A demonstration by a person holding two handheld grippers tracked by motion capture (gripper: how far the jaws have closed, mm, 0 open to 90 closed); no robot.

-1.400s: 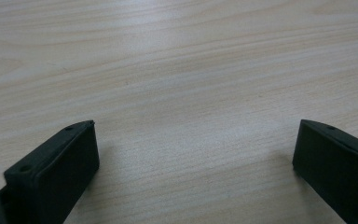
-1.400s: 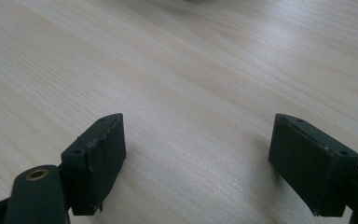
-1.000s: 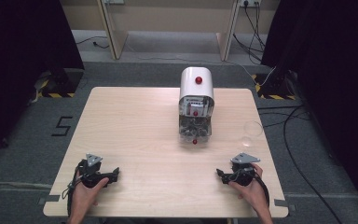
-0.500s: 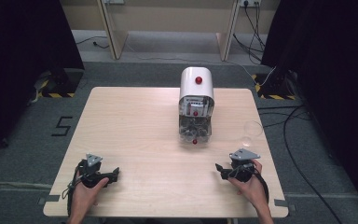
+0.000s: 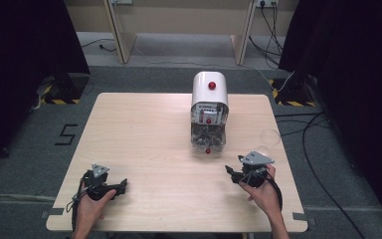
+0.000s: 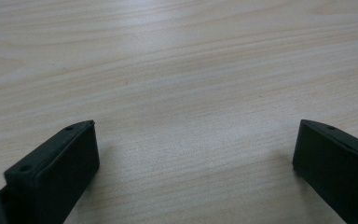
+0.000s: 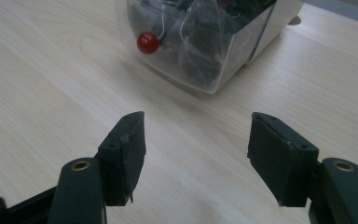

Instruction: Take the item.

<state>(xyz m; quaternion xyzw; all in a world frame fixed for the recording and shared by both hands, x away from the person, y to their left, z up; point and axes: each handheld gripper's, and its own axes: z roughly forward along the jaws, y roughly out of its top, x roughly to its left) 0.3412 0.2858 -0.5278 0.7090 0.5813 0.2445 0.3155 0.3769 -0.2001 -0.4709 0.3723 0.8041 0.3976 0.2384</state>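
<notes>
A white machine (image 5: 209, 89) with a clear front housing (image 5: 208, 137) and a red knob (image 5: 207, 150) at its near end stands right of the table's middle. In the right gripper view the clear housing (image 7: 205, 51) and the red knob (image 7: 148, 42) lie just ahead of my right gripper (image 7: 196, 154). My right gripper (image 5: 232, 173) is lifted off the wood and points left toward the machine. It is open and its jaws have just been closing, with nothing between them. My left gripper (image 5: 123, 184) rests near the front left, and in its own view the left gripper (image 6: 193, 154) is wide open over bare wood.
A clear glass (image 5: 269, 136) stands near the right edge of the wooden table (image 5: 139, 129), just beyond my right hand. Cables trail over the grey floor (image 5: 323, 149) on the right. Dark curtains hang on both sides.
My right gripper has risen off the table and shifted a little away from the person, toward the machine, and its jaws stand narrower. The left gripper has not moved.
</notes>
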